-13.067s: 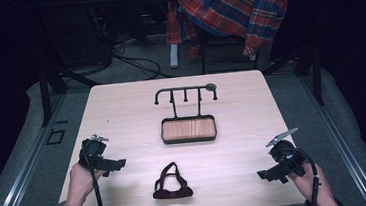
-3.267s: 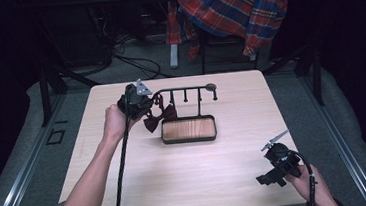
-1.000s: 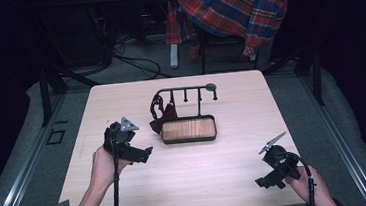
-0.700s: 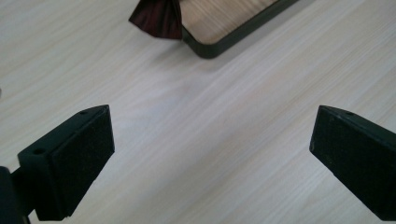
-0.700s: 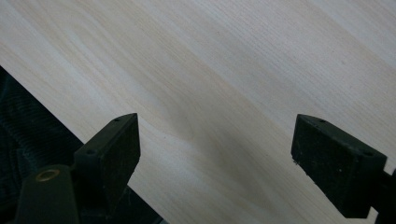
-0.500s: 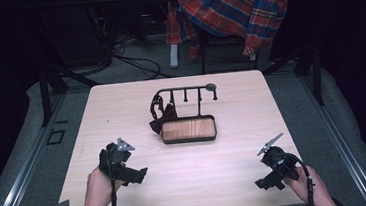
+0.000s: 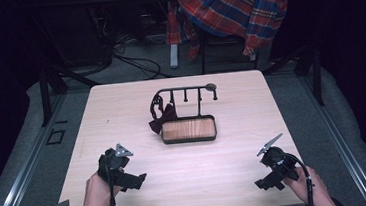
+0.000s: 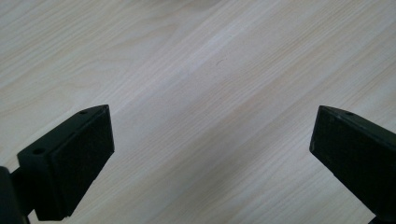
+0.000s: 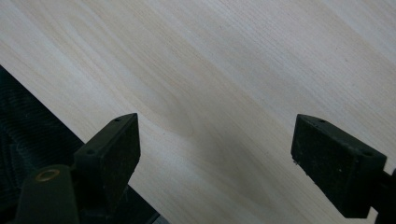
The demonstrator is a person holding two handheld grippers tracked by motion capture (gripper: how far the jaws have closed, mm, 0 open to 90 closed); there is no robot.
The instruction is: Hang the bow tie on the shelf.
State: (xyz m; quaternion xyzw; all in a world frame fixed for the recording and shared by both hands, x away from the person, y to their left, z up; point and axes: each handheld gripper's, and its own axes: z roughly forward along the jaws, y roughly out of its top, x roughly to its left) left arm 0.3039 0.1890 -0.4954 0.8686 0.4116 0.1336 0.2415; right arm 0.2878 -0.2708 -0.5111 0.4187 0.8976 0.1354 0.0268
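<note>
**Bow tie hangs at the rack's left end, both grippers back at the near edge**

Bow tie (image 7: pixel 161 116) — dark, with its strap looped over the left end of the black hook rack (image 7: pixel 184 92) — droops against the left corner of the wooden tray (image 7: pixel 189 130), near the middle of the table (image 7: pixel 122 118). From the left gripper (image 7: pixel 132 179) it lies at about one o'clock; from the right gripper (image 7: pixel 265 180) at about eleven, and farther off. So the left hand is the nearer one for any touch-up. The tie's long axis runs tilted, from upper left down toward the tray. Both pairs of jaws stand wide apart over bare wood and grip nothing — the left gripper view and right gripper view show open space between the pads. The hanging looks done, judging by how the tie sits.
</note>
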